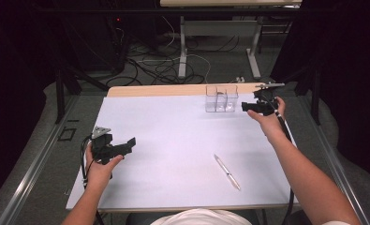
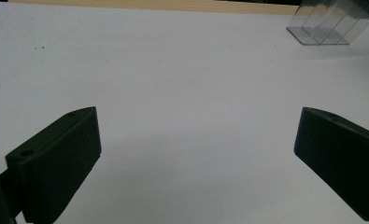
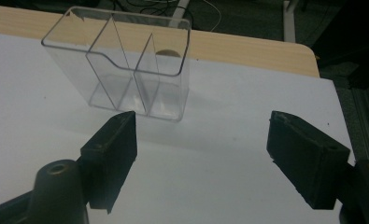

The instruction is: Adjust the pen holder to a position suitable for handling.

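Observation:
A clear plastic organiser (image 1: pixel 221 98) with several compartments stands upright at the back of the white table sheet (image 1: pixel 173 140); it looks empty. My right gripper (image 1: pixel 249 107) is held just right of it, open, jaws pointing at it. In the right gripper view the organiser (image 3: pixel 126 65) stands just beyond the spread jaws, nearer the left one. A silver pen (image 1: pixel 227 172) lies on the sheet at front right, apart from both grippers. My left gripper (image 1: pixel 126 145) hovers at the left side, open with nothing between its jaws. In the left gripper view the organiser (image 2: pixel 331 25) sits far off.
The wooden table edge (image 1: pixel 173 90) shows behind the sheet. Beyond it are cables on the floor (image 1: pixel 159 65) and the legs of another table (image 1: pixel 182 51). Metal rails (image 1: pixel 37 159) run along both sides of the table.

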`<state>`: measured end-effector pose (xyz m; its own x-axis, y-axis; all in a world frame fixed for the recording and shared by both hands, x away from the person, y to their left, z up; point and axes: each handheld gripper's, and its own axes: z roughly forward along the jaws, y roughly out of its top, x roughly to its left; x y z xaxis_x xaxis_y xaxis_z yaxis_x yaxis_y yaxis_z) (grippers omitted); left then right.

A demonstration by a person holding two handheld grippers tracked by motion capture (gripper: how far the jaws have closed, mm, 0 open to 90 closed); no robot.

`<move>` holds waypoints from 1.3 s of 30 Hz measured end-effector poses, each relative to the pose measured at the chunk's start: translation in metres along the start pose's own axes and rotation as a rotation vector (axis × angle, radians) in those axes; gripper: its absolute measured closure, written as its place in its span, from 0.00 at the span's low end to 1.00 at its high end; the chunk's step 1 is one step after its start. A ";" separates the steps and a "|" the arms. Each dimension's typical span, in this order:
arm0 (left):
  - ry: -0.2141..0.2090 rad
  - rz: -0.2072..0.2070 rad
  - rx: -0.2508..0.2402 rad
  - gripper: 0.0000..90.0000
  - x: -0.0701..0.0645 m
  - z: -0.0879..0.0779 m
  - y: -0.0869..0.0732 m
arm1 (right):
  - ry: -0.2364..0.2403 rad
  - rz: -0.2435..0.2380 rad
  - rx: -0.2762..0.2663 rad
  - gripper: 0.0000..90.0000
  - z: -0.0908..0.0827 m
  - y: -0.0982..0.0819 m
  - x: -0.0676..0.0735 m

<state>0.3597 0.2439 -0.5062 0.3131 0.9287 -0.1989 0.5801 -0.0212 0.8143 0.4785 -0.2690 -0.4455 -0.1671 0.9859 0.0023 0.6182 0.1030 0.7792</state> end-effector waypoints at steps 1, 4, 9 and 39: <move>0.000 0.000 0.000 0.00 0.000 0.000 0.000 | -0.006 -0.002 0.001 0.27 0.001 0.005 0.001; 0.001 -0.001 0.007 0.00 0.001 0.001 -0.001 | -0.005 -0.005 0.011 0.28 0.001 0.018 0.003; 0.000 0.004 0.011 0.00 0.001 0.002 -0.001 | -0.009 -0.010 0.032 0.32 0.004 0.037 0.005; 0.009 -0.007 0.021 0.00 0.002 0.003 -0.004 | -0.007 0.057 0.097 0.53 0.070 0.057 0.000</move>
<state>0.3607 0.2444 -0.5113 0.3025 0.9320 -0.1995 0.5979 -0.0225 0.8013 0.5678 -0.2540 -0.4449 -0.1243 0.9914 0.0400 0.6981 0.0587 0.7135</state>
